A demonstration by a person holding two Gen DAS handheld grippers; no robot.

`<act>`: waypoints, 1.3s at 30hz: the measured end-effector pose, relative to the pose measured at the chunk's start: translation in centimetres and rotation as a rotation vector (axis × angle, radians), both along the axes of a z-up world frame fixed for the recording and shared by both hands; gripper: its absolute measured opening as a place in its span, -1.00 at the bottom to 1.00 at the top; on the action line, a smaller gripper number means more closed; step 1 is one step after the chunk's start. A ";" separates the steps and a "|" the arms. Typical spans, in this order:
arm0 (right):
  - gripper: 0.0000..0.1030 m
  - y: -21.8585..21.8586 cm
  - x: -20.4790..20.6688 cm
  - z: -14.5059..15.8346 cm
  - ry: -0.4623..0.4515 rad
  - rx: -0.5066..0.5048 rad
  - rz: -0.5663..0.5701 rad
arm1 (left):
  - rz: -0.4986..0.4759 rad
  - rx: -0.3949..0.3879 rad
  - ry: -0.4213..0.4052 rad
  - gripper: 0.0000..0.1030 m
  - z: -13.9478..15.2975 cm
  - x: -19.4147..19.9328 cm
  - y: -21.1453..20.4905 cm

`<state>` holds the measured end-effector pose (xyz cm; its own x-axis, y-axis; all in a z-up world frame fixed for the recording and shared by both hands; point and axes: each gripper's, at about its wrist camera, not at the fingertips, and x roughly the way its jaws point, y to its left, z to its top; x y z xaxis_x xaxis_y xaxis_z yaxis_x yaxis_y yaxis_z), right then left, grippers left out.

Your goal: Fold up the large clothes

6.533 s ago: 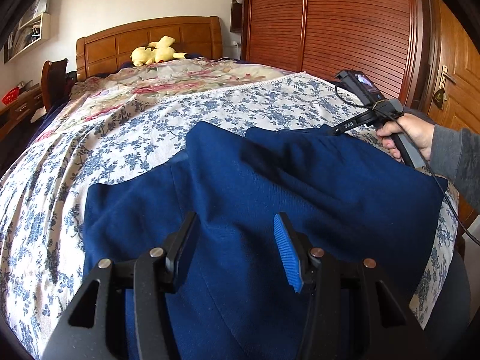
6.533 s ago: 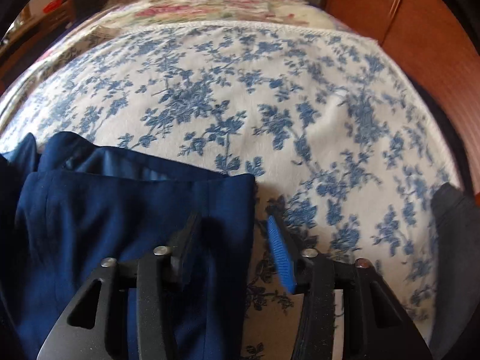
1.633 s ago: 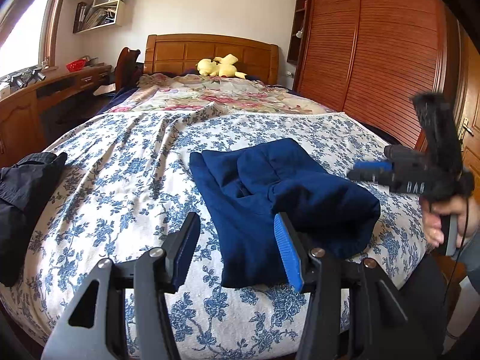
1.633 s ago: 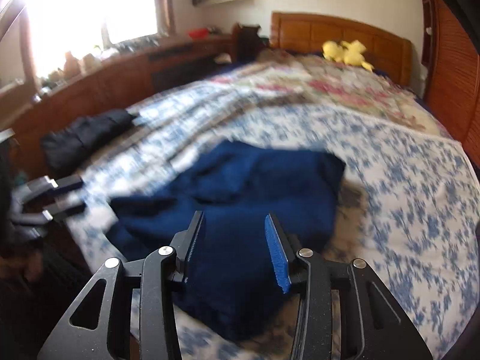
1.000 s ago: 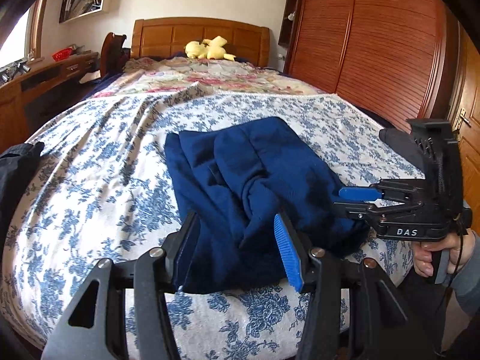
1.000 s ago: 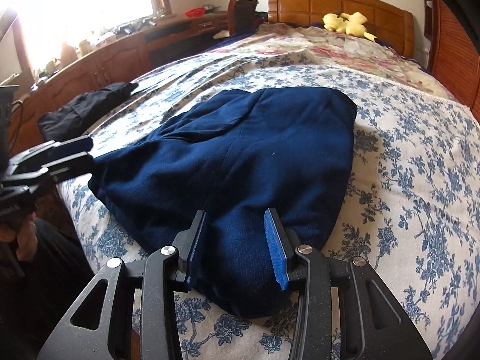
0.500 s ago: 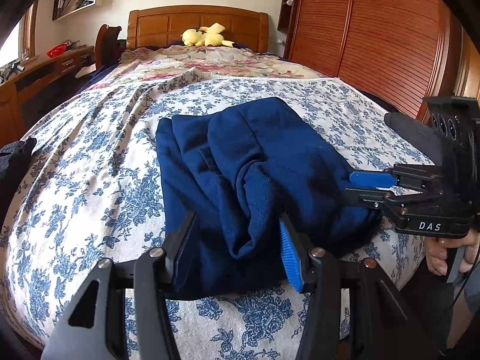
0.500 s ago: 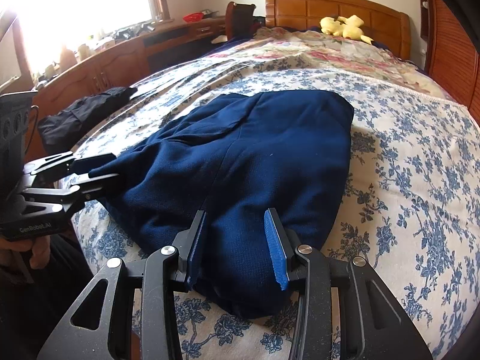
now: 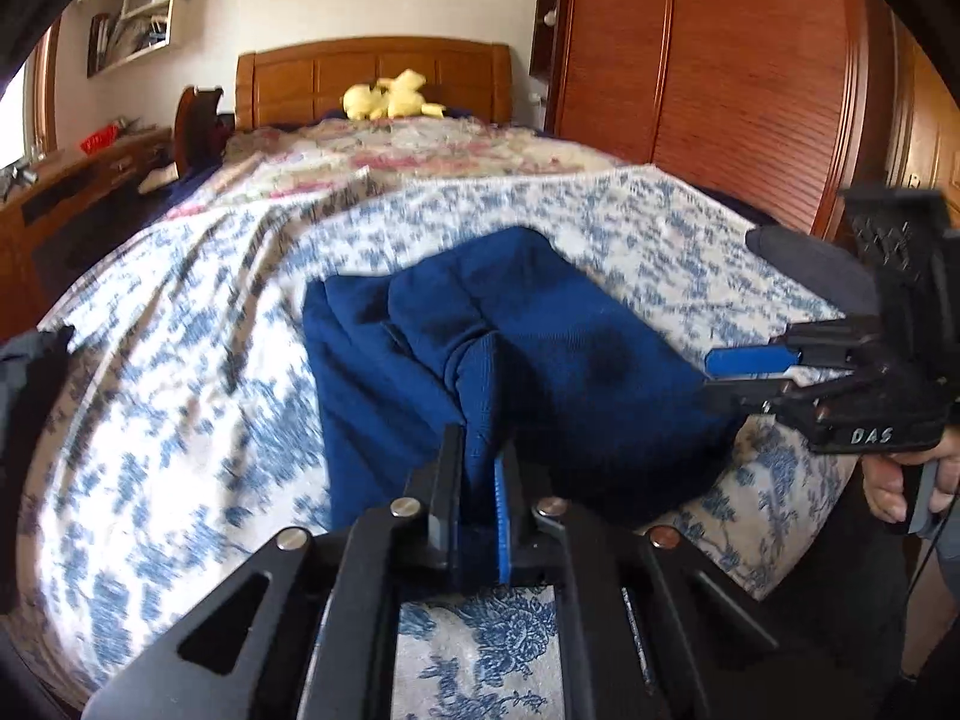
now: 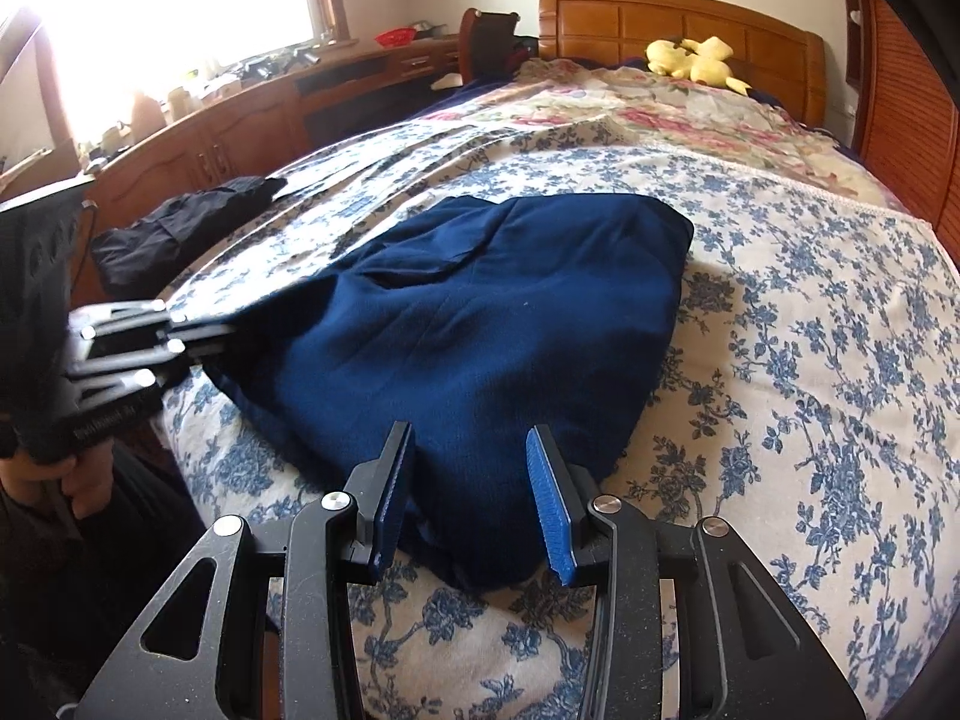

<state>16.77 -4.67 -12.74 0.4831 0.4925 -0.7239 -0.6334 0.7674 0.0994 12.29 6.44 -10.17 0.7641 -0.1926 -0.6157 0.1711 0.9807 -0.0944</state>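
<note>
Jaws of my left gripper (image 9: 478,495) pinch a raised fold of the navy garment (image 9: 516,360) lying on the bed (image 9: 180,396); my right gripper (image 10: 468,495) gapes over the near hem, ungripped. I'd clamp it before lifting evenly. Only the right view shows the dark clothes (image 10: 180,228) bedside.

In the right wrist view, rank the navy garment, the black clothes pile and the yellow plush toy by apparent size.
1. navy garment
2. black clothes pile
3. yellow plush toy, though it lies farthest from the camera, so its true size is unsure.
</note>
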 end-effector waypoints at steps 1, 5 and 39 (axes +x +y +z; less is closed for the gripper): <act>-0.26 0.0 -0.1 0.3 -0.002 0.002 0.008 | 0.011 -0.002 -0.013 -0.87 0.7 -0.2 0.4; -0.30 1.0 -0.4 1.4 -0.031 -0.003 0.052 | 0.063 0.001 -0.028 -0.87 1.9 -0.6 2.9; 0.20 2.7 18.0 -3.4 -0.019 -0.057 0.003 | 0.208 0.007 0.128 -0.09 -4.8 -3.1 4.9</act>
